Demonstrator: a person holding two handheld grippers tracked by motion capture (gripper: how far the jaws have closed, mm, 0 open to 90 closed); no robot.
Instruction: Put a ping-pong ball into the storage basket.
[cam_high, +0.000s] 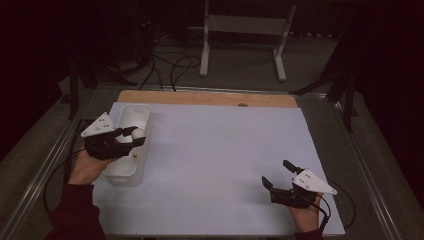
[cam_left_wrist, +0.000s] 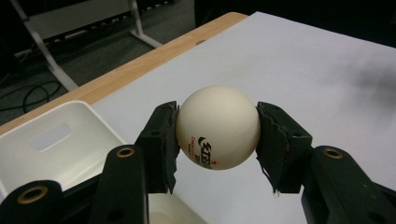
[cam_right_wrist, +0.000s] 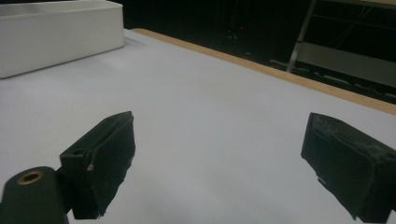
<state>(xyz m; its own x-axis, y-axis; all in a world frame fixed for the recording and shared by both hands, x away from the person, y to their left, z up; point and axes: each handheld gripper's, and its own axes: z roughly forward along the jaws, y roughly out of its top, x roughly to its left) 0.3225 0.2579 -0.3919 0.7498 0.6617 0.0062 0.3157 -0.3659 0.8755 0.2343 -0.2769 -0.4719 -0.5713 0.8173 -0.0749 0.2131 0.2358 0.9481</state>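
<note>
White frame (cam_high: 245, 25) and cables (cam_high: 170, 65) beyond table (cam_high: 210, 97)

This looks like a lab or test room. A work table (cam_high: 210, 97) with a wooden edge carries a white sheet (cam_high: 220, 150), framed by metal rails (cam_high: 42, 175). Black cables (cam_high: 170, 67) trail over a grey carpeted floor (cam_high: 240, 70), near a white metal stand (cam_high: 245, 30), amid dark surroundings.

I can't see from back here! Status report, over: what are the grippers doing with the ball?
Left hand-held gripper shut on white ball, at the white bin's rim. Right hand-held gripper open, empty. Nothing blocking.
</note>
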